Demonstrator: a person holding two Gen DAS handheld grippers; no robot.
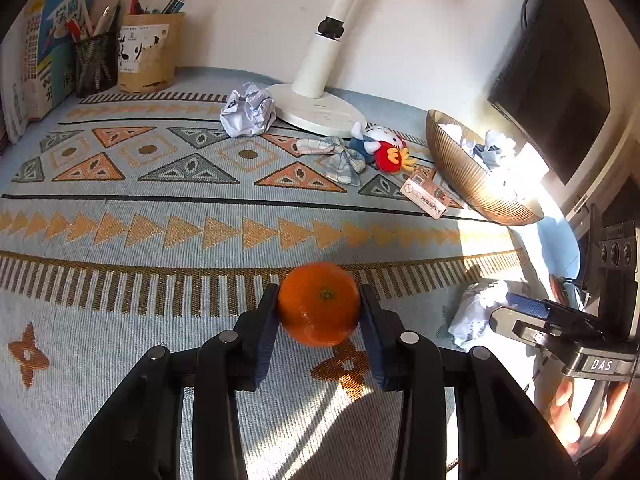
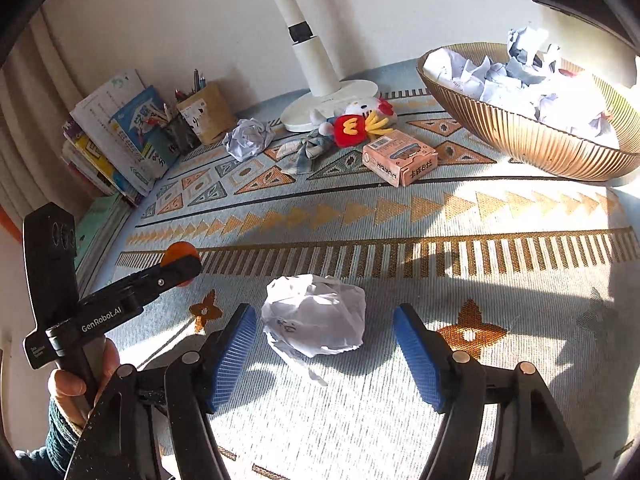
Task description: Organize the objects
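1. Orange [image 1: 320,304] sits clamped between the dark pads of the left tool [image 1: 320,312], near the front of the patterned counter [image 1: 160,208].
2. Right tool [image 2: 325,344] stands wide, its blue pads on either side of a crumpled paper ball [image 2: 316,314], not touching it.
3. Far right, a ribbed bowl [image 2: 520,136] holds more crumpled paper.
4. A pink box [image 2: 400,158] lies just left of the bowl.

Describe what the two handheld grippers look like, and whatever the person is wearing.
Both are black, two-fingered tools with silver pivot pins. The left gripper has dark navy ribbed pads and white "GenRobot.AI" lettering on its side. The right gripper has bright blue ribbed pads and a "DAS" mark on a metallic-looking part. A dark teal knitted sleeve covers the left wrist.
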